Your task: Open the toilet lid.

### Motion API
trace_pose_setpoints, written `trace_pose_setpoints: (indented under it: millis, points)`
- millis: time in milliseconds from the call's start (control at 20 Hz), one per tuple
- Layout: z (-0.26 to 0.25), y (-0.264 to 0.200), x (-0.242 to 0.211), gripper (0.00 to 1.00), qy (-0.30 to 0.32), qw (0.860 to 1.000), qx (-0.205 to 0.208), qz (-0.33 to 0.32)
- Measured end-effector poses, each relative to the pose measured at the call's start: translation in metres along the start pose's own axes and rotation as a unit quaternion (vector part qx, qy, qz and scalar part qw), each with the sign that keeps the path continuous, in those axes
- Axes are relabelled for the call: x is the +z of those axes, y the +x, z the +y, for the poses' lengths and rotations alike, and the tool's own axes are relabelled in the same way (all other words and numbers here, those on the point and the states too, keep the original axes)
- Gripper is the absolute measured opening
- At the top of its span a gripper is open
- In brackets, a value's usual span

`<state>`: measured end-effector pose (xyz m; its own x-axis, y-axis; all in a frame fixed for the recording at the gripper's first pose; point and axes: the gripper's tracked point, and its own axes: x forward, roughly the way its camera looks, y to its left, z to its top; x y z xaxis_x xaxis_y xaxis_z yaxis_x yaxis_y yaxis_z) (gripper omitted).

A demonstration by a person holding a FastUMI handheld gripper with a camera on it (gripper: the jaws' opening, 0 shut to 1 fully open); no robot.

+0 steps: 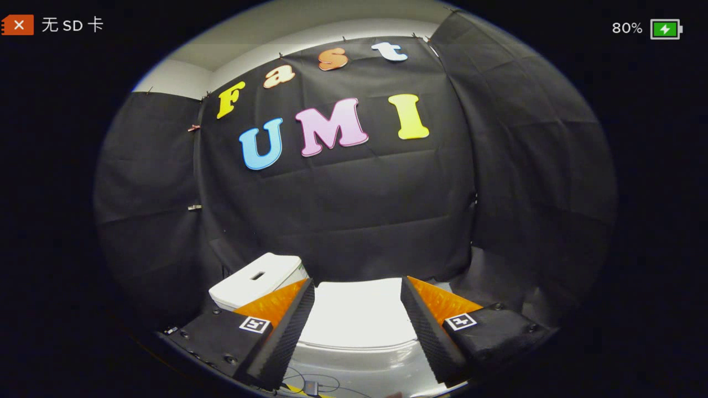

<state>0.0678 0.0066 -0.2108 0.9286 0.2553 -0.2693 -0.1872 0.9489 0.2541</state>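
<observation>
Black cloth is walling the booth; gripper (pixel 358 326) is hovering wide open, empty, over the closed toilet lid (pixel 357 315), likely rigid, smooth, hinged toward the tank (pixel 257 279): front lip looks the best hold.

The tongs (pixel 358 293) are held spread wide, with a broad gap left between the two fingers (pixel 287 326). Nothing is gripped or touched by either finger. Both fingers are pointed forward and slightly downward, their ribbed inner faces turned toward each other. A square marker is carried on the upper side of each finger, near its base.
</observation>
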Motion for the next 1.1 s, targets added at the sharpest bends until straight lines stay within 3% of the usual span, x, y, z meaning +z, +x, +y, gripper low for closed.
trace_pose_setpoints:
  millis: [250,450,700,900,1100]
  points:
    - [-0.045,0.029,-0.041,0.99,0.065,0.997,0.006,0.044]
    - [-0.1,0.053,-0.067,0.99,0.146,0.986,0.002,0.082]
    - [-0.17,0.073,-0.123,0.99,0.18,0.973,-0.034,0.141]
    - [-0.216,0.082,-0.172,0.99,0.232,0.954,-0.058,0.181]
    - [-0.239,0.094,-0.216,0.99,0.322,0.92,-0.067,0.212]
